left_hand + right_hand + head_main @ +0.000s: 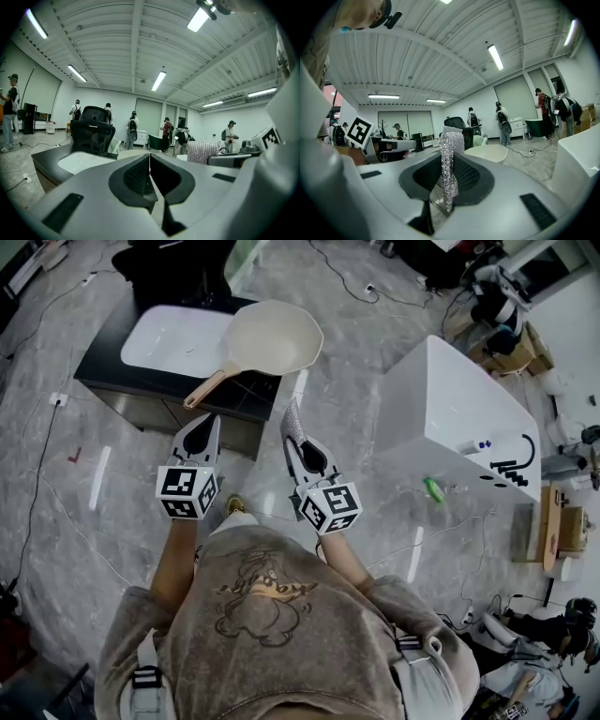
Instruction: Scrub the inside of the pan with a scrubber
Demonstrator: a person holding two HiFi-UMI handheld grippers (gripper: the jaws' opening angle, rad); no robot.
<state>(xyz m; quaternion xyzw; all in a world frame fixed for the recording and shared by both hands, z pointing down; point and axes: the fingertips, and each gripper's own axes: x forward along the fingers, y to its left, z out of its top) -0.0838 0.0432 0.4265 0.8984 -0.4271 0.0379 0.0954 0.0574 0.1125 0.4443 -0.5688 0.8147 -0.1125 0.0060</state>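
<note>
A cream pan (277,337) with a tan handle (206,390) rests on the dark counter (112,367), partly over its white basin (173,338). Both grippers hang in the air short of the counter, near the person's chest. My left gripper (208,423) is shut with nothing in it; its jaws meet in the left gripper view (150,161). My right gripper (292,418) is shut on a flat silvery mesh scrubber (293,420), which stands upright between the jaws (450,164). The pan's rim shows beyond each gripper (129,153) (487,152).
A white block-shaped unit (459,418) stands to the right, with a green item (432,489) and black fittings (516,465) at its edge. Cables trail over the marble floor. A black office chair (93,129) stands behind the counter, and several people stand in the background.
</note>
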